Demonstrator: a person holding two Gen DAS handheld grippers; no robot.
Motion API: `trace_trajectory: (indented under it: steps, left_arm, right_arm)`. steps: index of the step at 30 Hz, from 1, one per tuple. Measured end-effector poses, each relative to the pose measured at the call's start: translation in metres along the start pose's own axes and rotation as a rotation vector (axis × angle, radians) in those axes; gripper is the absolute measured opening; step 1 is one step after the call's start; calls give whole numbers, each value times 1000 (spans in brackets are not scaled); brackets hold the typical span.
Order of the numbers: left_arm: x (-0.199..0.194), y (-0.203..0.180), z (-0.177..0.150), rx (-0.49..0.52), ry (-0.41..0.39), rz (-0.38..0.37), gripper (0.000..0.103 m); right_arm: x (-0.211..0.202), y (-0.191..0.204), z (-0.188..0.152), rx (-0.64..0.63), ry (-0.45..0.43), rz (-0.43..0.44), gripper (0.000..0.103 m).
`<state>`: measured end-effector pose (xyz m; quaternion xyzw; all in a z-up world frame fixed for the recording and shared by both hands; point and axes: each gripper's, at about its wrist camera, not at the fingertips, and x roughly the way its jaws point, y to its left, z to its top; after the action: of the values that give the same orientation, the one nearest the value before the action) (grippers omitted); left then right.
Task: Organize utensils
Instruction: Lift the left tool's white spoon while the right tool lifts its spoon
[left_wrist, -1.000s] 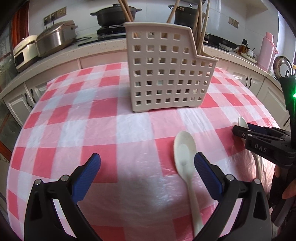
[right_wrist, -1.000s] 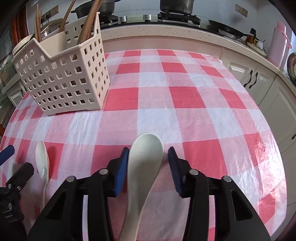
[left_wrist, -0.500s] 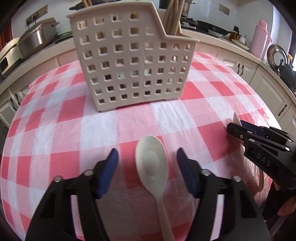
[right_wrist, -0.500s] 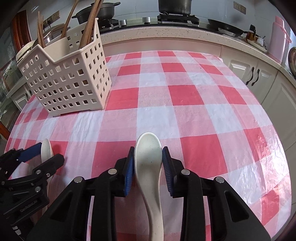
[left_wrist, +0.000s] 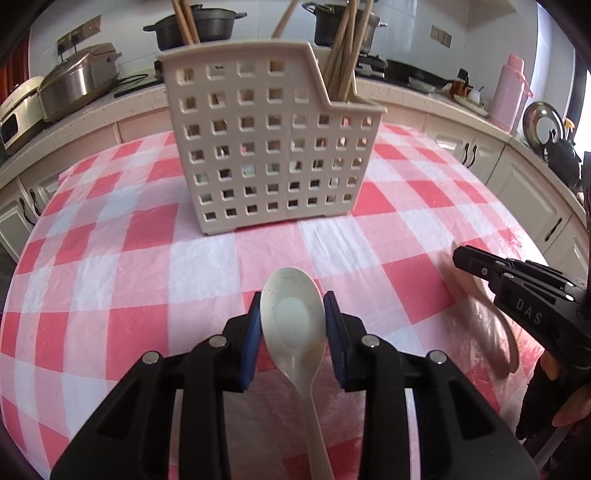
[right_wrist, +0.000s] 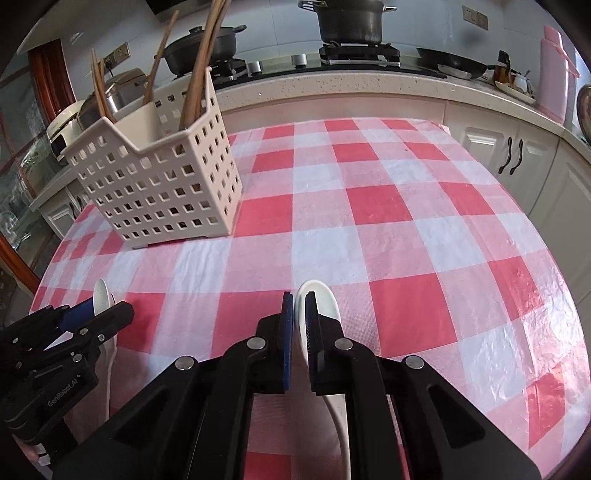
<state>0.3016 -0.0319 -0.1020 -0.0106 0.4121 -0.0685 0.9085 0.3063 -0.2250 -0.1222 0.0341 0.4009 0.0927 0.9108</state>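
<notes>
Left gripper (left_wrist: 293, 325) and right gripper (right_wrist: 300, 325) each clamp 1 of 2 spoons; 1 basket (left_wrist: 266, 147).

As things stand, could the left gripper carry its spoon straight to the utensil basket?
Probably yes: the left gripper has closed on its spoon, and only bare checked tablecloth lies between it and the basket.

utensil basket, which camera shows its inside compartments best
The right wrist view: it looks down at a corner of the utensil basket, so the open top, an inner divider and the wooden utensils show. The left wrist view shows mostly one holed side wall.
</notes>
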Motion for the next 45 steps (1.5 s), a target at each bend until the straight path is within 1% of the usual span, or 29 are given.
trace_trajectory:
  steps: [6,13,14,16,18,21,25,31,37,41,44,45]
  left_arm:
    - [-13,8,0,-9,-34,10,31]
    - [-18,17,-2,-22,-48,3,31]
    - [-19,18,-3,-25,-49,1,31]
    - [-20,21,-3,-27,-53,1,31]
    - [-22,23,-4,-27,-59,4,31]
    - [-26,26,-3,-31,-72,7,31]
    - [-32,31,-1,-41,-89,5,31]
    - [-40,36,2,-51,-110,2,31]
    - [-46,39,3,-55,-121,10,31]
    - [-47,41,1,-59,-120,12,31]
    - [-47,42,0,-60,-121,12,31]
    - [-48,42,0,-60,-121,12,31]
  right_arm:
    - [-2,-4,1,22,3,5,8]
    - [0,-3,0,9,12,-24,8]
    - [0,-2,0,3,8,-33,5]
    - [-3,0,-1,-7,-14,-54,5]
    - [-7,1,0,-6,-30,-53,5]
    - [-15,-1,3,16,-56,-29,5]
    - [-29,-6,8,66,-91,70,5]
    - [-40,-3,17,105,-130,174,5]
    - [-39,3,20,118,-124,208,5]
    - [-25,9,17,114,-65,218,5]
    - [-17,15,16,86,-39,189,6]
    - [-15,18,16,73,-27,185,7]
